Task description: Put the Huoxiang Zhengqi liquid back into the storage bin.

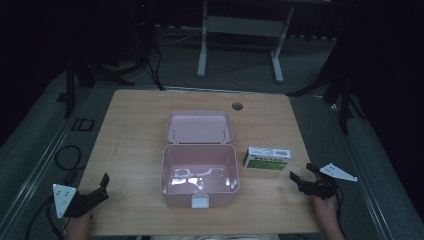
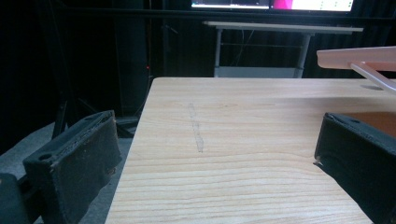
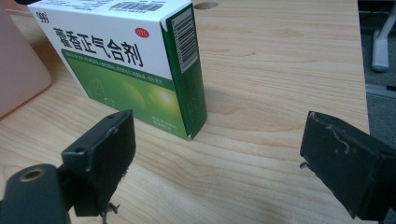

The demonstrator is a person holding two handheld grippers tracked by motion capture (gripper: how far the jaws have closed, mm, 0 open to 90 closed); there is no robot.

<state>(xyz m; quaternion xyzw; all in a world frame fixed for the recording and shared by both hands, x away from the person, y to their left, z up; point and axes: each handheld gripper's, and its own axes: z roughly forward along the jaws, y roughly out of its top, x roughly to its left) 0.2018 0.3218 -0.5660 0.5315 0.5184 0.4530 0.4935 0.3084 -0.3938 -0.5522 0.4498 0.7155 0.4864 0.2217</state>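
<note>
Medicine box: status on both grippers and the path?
Left gripper open, idle. Right gripper open, just short of medicine box. Pink case open beside it; path clear.

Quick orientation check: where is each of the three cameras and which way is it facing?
High view: above the person's side, facing forward and down on the table; both hands with the left gripper and right gripper.
Left gripper view: along its open jaws, across bare wood.
Right gripper view: along its open jaws at the medicine box.
Shared: the pink box.

Green-and-white medicine box (image 3: 126,70) showing black lettering ahead of black right gripper (image 3: 215,154) | pale pink storage box (image 1: 199,172) sitting on light woodgrain table (image 1: 135,135)
</note>
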